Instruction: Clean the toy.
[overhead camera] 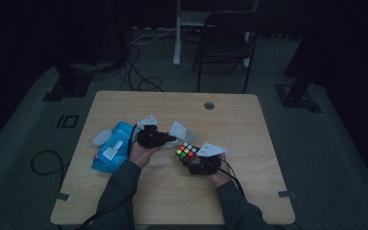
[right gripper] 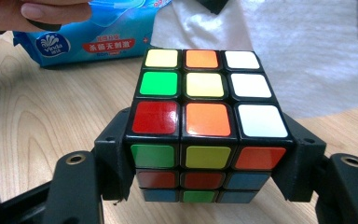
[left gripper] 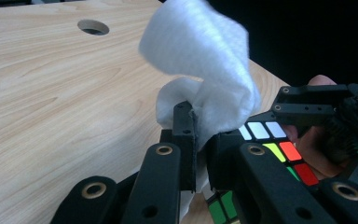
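Note:
My right gripper [right gripper: 207,161] is shut on a scrambled colour cube [right gripper: 205,116], with a jaw pressing each side; the cube's top face shows yellow, orange, white, green and red tiles. In the high view the cube [overhead camera: 187,152] is held above the table's middle by my right gripper [overhead camera: 194,160]. My left gripper [left gripper: 200,135] is shut on a white wipe [left gripper: 205,60], which curls up from its jaws right beside the cube [left gripper: 279,149]. In the high view the wipe [overhead camera: 179,129] hangs from my left gripper [overhead camera: 171,139], just left of the cube.
A blue pack of wet wipes [overhead camera: 112,151] lies on the wooden table [overhead camera: 172,191] at the left, also seen as the pack [right gripper: 98,35] behind the cube. A cable hole [overhead camera: 209,105] sits near the far edge. A chair [overhead camera: 225,43] stands beyond the table.

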